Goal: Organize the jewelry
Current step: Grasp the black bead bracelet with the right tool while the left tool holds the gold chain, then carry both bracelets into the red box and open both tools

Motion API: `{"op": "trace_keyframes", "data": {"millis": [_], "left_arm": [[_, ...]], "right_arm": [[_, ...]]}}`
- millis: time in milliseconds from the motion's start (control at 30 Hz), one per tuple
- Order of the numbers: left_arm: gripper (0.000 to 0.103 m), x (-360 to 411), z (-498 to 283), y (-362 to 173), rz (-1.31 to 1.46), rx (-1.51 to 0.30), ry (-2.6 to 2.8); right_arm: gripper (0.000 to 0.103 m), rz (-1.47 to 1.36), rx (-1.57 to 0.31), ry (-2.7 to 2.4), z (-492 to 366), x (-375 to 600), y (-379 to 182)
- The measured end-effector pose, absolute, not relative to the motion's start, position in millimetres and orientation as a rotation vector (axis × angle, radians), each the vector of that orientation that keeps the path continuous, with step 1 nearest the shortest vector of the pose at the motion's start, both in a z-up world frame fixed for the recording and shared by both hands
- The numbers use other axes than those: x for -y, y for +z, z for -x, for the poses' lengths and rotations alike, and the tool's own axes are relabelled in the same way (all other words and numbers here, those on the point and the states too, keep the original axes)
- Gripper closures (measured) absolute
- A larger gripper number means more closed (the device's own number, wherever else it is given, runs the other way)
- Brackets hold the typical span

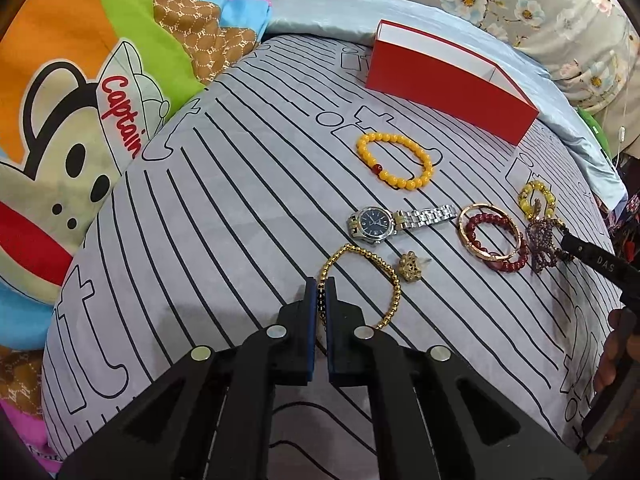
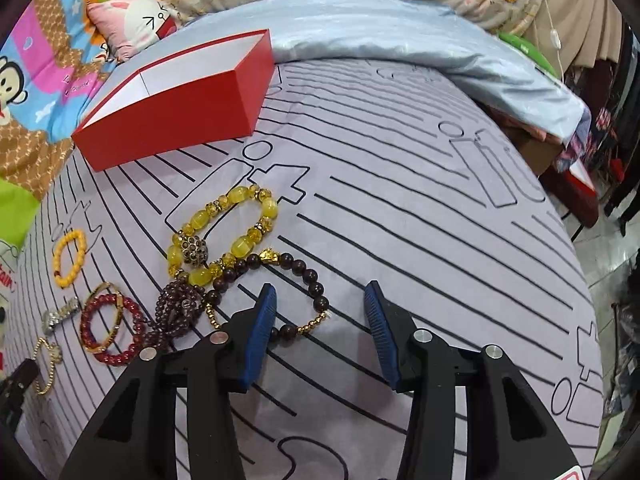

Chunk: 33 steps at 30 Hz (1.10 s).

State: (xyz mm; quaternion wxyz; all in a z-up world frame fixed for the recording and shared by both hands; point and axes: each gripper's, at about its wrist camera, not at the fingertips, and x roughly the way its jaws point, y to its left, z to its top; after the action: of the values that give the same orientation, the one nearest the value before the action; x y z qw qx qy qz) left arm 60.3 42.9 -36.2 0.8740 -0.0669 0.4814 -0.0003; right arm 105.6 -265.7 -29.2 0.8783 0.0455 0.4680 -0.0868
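My left gripper [image 1: 320,286] is shut on the gold bead bracelet [image 1: 390,276], which lies on the grey striped bedspread [image 1: 240,200]. Beyond it lie a gold brooch [image 1: 411,266], a silver watch [image 1: 374,222], an orange bead bracelet [image 1: 394,160], and red bead bracelets with a gold bangle [image 1: 494,238]. An open red box [image 1: 448,80] stands at the back. My right gripper [image 2: 320,302] is open over a dark brown bead bracelet [image 2: 308,276]. A yellow glass bead bracelet [image 2: 224,236] and purple beads [image 2: 176,312] lie to its left. The red box [image 2: 176,100] is far left.
A cartoon-print quilt [image 1: 80,120] borders the bedspread on the left. A pale blue satin cover [image 2: 400,32] and floral bedding [image 1: 540,8] lie behind. The bed edge drops off at the right to a tiled floor [image 2: 612,272].
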Motion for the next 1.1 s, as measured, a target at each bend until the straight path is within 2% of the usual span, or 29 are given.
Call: {"op": "trace_keyframes", "data": {"millis": [67,133,400,833,1100], "left_arm": [[0.099,-42.7,-60.9,-36.4,0.140,-1.006,-0.001],[0.099,-42.1,-60.1,-35.8,0.142,-1.004,-0.002],[0.099,-43.7,-54.3,-24.1,0.153,-0.973,-0.008],[0.099,-37.8,-53.9,13.8,0.136,-0.889,-0.025],[0.099,-26.9,-68.8,42.2,0.113,-0.831,-0.052]], "right_arm": [[0.085,-0.090,-0.970,-0.170,-104.3,264.9,-29.0],[0.095,-0.091,-0.975,-0.162,-102.9,264.1,-28.1],[0.096,-0.106,-0.976,-0.144,-84.9,260.0,-16.3],[0.096,-0.091,-0.849,-0.084,-65.1,252.2,49.9],[0.096,-0.114,-0.808,-0.064,-71.8,254.9,69.1]]}}
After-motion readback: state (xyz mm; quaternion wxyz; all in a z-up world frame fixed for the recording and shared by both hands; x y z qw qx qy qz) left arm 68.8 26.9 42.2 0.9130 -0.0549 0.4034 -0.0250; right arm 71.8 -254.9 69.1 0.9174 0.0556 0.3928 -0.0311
